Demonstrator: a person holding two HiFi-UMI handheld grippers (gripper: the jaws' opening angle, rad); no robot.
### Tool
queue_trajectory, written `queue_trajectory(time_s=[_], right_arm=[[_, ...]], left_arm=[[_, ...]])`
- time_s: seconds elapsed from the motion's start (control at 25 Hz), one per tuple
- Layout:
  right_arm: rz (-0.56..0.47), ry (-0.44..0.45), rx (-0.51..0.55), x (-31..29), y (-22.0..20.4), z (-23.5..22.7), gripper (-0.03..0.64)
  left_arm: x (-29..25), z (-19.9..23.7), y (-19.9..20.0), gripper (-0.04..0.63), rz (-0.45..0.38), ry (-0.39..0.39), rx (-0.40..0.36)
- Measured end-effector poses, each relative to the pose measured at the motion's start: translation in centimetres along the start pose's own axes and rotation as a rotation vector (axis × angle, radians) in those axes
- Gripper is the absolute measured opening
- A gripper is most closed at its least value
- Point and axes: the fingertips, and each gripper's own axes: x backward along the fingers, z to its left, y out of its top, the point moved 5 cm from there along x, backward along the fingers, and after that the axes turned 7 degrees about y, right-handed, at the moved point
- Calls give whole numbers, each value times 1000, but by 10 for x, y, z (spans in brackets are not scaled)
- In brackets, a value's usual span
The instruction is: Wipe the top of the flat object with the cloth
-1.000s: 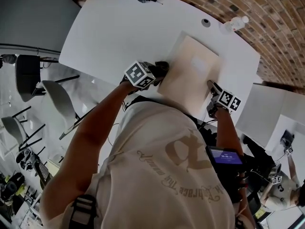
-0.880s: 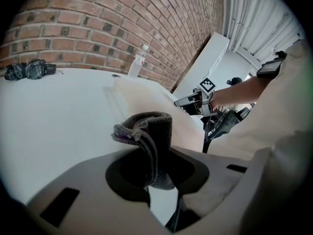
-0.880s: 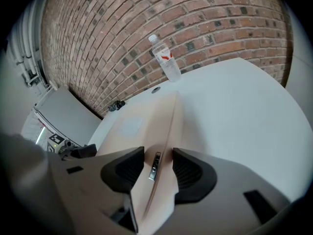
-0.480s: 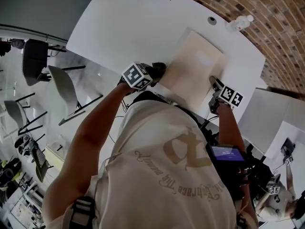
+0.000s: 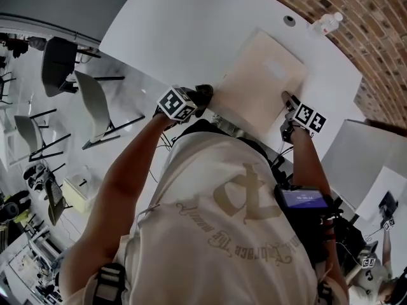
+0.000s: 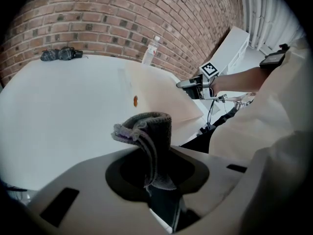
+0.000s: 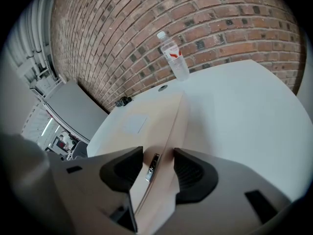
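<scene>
My left tongs [image 6: 152,173] clamped on grey cloth [image 6: 148,131], poised beside beige board [image 5: 259,88] on desk [image 5: 165,37]. Right tongs [image 7: 158,164] just been opening, astride board's edge, pads clear; steadying grip easing, I reckon.

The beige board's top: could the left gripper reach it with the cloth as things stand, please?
Probably yes: the left gripper, jaws shut on the cloth, is beside the board, at its left edge, with nothing visible between.
</scene>
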Motion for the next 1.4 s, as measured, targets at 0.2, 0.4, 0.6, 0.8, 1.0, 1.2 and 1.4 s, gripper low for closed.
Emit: queue_trajectory(time_s=[0.2, 0.4, 0.6, 0.8, 1.0, 1.2, 1.4], right_arm=[[20, 20, 18, -2, 1, 0, 210], [22, 42, 26, -1, -1, 0, 213], [40, 52, 47, -4, 3, 2, 216], [32, 67, 45, -2, 0, 1, 218], [29, 75, 55, -3, 0, 4, 218], [26, 91, 51, -2, -2, 1, 221], [18, 101, 49, -4, -1, 3, 222]], left_arm=[[-3, -19, -27, 101, 60, 21, 65], [-9, -18, -36, 101, 70, 87, 364], [-20, -20, -18, 101, 49, 72, 618], [-35, -39, -5, 103, 91, 61, 555], [-46, -60, 4, 103, 121, 22, 473], [-64, -84, 11, 103, 160, -2, 376], [-74, -106, 17, 103, 201, -46, 289]])
